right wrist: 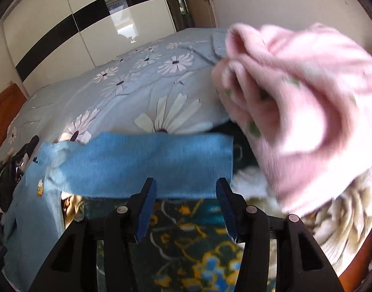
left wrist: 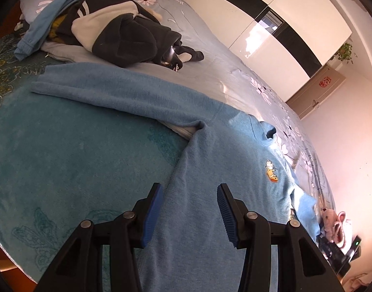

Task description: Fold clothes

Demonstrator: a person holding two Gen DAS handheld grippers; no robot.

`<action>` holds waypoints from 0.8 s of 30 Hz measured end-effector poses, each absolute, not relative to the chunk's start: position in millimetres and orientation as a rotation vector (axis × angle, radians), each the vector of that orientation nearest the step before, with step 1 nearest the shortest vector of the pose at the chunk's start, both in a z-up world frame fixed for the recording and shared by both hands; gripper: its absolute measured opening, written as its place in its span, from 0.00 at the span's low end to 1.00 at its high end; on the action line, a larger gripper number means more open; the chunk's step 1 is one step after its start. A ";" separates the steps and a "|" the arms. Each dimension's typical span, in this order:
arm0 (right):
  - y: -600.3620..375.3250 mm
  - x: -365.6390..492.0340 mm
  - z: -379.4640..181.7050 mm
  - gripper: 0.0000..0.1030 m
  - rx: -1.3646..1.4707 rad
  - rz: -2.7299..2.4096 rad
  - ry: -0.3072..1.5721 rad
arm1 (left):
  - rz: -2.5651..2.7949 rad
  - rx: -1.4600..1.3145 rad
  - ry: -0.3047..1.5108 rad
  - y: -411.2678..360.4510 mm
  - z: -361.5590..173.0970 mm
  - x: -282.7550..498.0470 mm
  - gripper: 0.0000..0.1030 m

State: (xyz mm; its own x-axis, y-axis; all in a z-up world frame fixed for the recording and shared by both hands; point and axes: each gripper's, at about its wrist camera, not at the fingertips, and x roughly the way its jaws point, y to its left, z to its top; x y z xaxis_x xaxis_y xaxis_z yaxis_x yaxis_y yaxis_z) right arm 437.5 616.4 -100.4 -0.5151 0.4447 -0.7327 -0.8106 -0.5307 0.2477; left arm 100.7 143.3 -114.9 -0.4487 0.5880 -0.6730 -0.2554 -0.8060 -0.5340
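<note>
Blue ribbed pads line both fingers of our left gripper (left wrist: 189,194), and its jaws stand apart with nothing pinched; the body of the light blue knitted sweater (left wrist: 198,160) lies flat just beneath them. That sweater rests on a teal plush blanket (left wrist: 76,146) spread over the bed. At two o'clock from the gripper sits a small cartoon patch (left wrist: 271,171) on the sweater's chest, and one sleeve (left wrist: 108,90) stretches out flat toward ten o'clock. Beyond the sleeve, at eleven o'clock, we see a heap of dark and cream clothes (left wrist: 122,31) on the pale blue sheet printed with white daisies (left wrist: 210,56).

Our right gripper (right wrist: 186,192) also holds its jaws apart. The sweater's other sleeve (right wrist: 142,165) lies across the view just past its fingertips, and we cannot tell whether it touches them. A dark blanket with yellow and blue flowers (right wrist: 186,238) shows beneath the gripper. At two o'clock, a blurred pink fleecy garment with green specks (right wrist: 302,102) fills the view, and the glossy white wardrobe with a black band (right wrist: 71,24) stands farthest off.
</note>
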 end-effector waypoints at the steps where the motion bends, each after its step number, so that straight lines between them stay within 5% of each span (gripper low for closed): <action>1: 615.1 439.9 -108.6 0.51 -0.797 2.082 0.791 | 2.250 -1.261 -0.492 144.8 -116.9 100.3 0.49; 16: 633.2 417.3 -130.5 0.53 -0.589 2.004 0.982 | 2.253 -1.281 -0.516 118.7 -122.8 101.3 0.49; 18: 634.9 415.5 -128.9 0.40 -0.578 1.996 0.985 | 2.251 -1.280 -0.534 114.7 -123.5 101.4 0.49; 19: 635.6 414.8 -128.2 0.16 -0.576 1.989 0.982 | 2.248 -1.283 -0.545 112.6 -124.1 101.3 0.49; 20: 636.8 412.8 -128.1 0.04 -0.588 1.979 0.980 | 2.245 -1.284 -0.556 110.5 -124.7 101.2 0.49; 24: 630.4 421.0 -111.5 0.03 -0.547 2.010 0.961 | 2.243 -1.273 -0.571 100.9 -124.4 102.2 0.49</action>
State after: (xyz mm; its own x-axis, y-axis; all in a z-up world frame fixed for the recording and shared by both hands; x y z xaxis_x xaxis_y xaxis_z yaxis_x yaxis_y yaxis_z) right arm 421.0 630.4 -111.5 -0.5675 0.4909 -0.6610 -0.8227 -0.3705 0.4312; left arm 102.2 100.9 -124.4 -0.4412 0.6030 -0.6647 -0.2114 -0.7896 -0.5760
